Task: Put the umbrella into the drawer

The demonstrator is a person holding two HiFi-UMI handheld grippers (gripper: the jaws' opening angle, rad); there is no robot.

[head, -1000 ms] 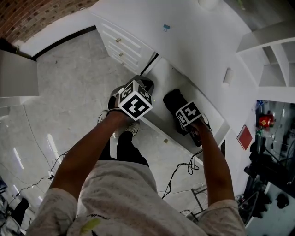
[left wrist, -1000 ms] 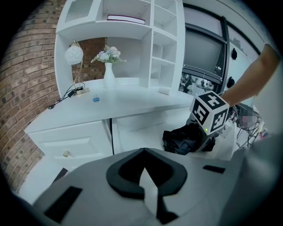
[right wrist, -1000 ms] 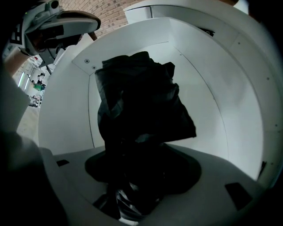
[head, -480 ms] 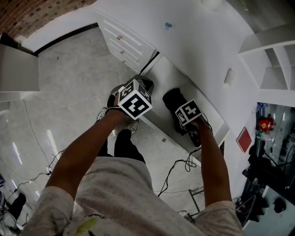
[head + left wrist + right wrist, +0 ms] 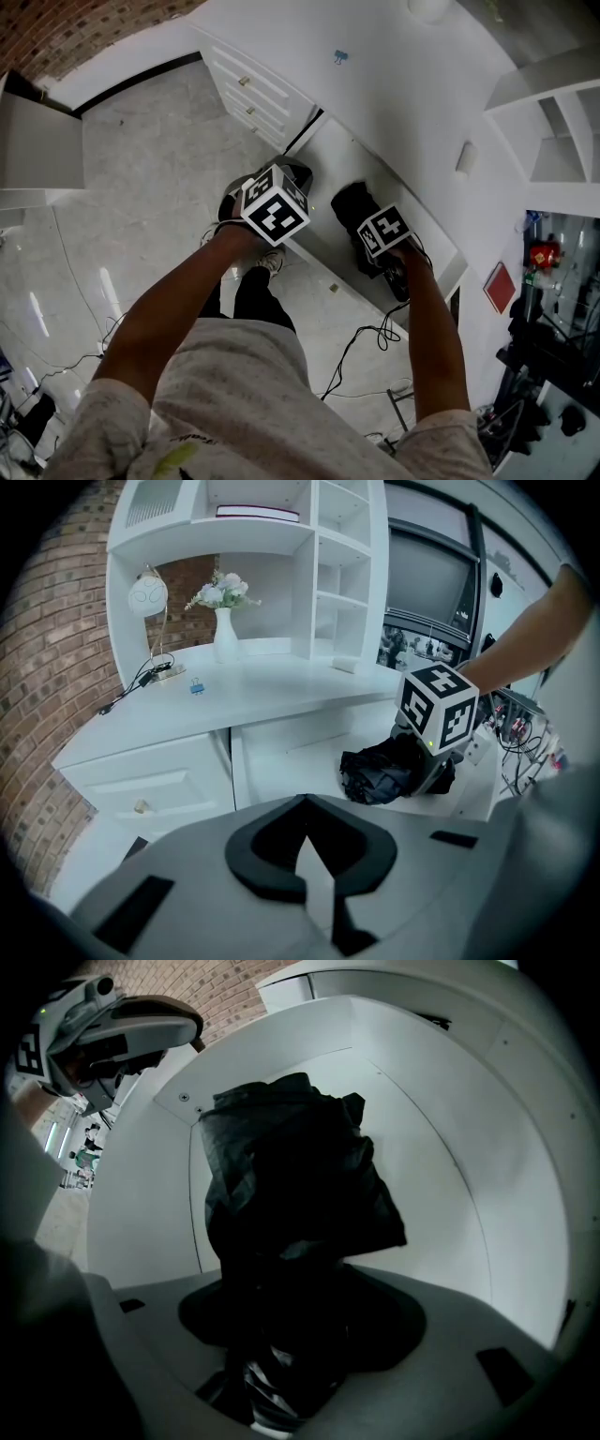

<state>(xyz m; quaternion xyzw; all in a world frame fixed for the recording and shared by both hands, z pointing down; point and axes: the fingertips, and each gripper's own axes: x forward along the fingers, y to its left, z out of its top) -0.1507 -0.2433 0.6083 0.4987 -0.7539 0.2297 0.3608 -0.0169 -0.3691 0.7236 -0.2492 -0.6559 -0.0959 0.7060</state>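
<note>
Little has changed over the last second: both grippers sit where they were, and only the camera has drifted slightly. From the head view, the left gripper (image 5: 296,172) hangs at the near edge of the open drawer (image 5: 373,161), while the right gripper (image 5: 375,234) reaches over the drawer's inside with the black folded umbrella (image 5: 352,201) bunched ahead of it. The left gripper view shows the left gripper's (image 5: 305,803) jaws brought together on nothing, with the right gripper (image 5: 436,752) across from it holding the umbrella (image 5: 380,772) low inside the drawer (image 5: 291,761). The right gripper view shows the right gripper (image 5: 281,1372) clamped on the umbrella (image 5: 291,1185), whose crumpled fabric rises in front of the drawer's white floor (image 5: 450,1194); I cannot tell whether it already rests there. This looks like the placing step, nearly done. Next would be to set the umbrella down fully, then part the jaws and draw back without snagging the loose cloth.
</note>
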